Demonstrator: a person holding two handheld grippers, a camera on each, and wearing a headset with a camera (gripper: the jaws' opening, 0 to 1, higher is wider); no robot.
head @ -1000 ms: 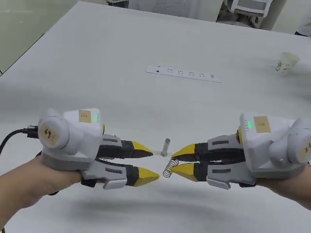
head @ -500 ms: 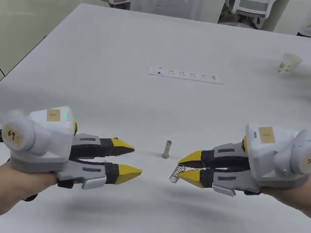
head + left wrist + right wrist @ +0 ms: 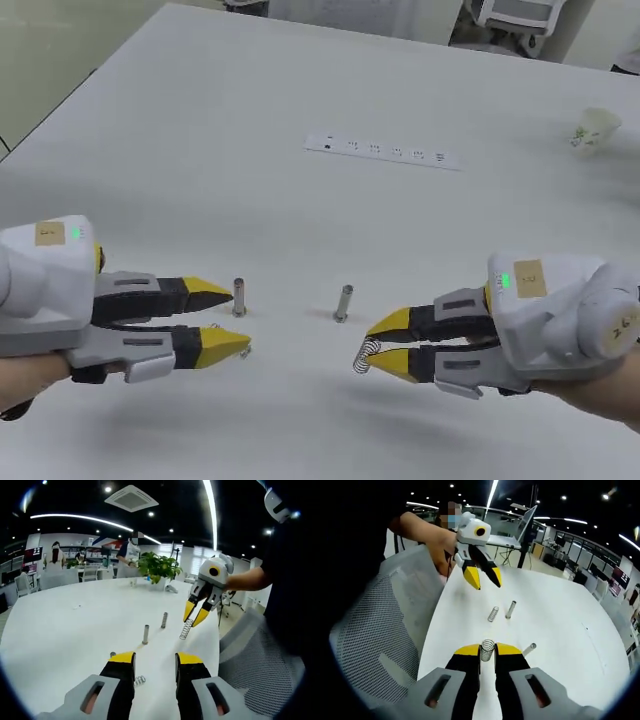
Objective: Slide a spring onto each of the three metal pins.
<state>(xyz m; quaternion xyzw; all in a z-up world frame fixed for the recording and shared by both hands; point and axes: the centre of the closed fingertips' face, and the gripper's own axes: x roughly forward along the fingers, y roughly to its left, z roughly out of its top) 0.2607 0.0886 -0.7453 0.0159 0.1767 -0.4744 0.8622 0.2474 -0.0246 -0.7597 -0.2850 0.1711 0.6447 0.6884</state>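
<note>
1. the right gripper (image 3: 375, 345), lower right of the head view, is clamped on a small coiled steel spring (image 3: 367, 355) that juts from its yellow tips. in the right gripper view this spring (image 3: 487, 650) stands end-on between the jaws with its open bore facing forward, likely so it can be threaded over a pin.
2. a short upright metal pin (image 3: 343, 303) stands bare near those tips, just up and left of them. it is probably the target.
3. the left gripper (image 3: 238, 320), lower left, has its jaws apart and carries nothing. a second upright metal pin (image 3: 239, 297), also bare, stands just beyond its upper tip.
4. a second loose spring (image 3: 139, 680) lies on the white table (image 3: 300, 80), at the bottom centre of the left gripper view just beside that gripper's own jaw. it seems staged for a pick-up.
5. writing: tan stickers on both gripper bodies carry marks too small to read. the white power strip (image 3: 382, 153) at centre top and the paper cup (image 3: 595, 128) at upper right show print i cannot make out.
</note>
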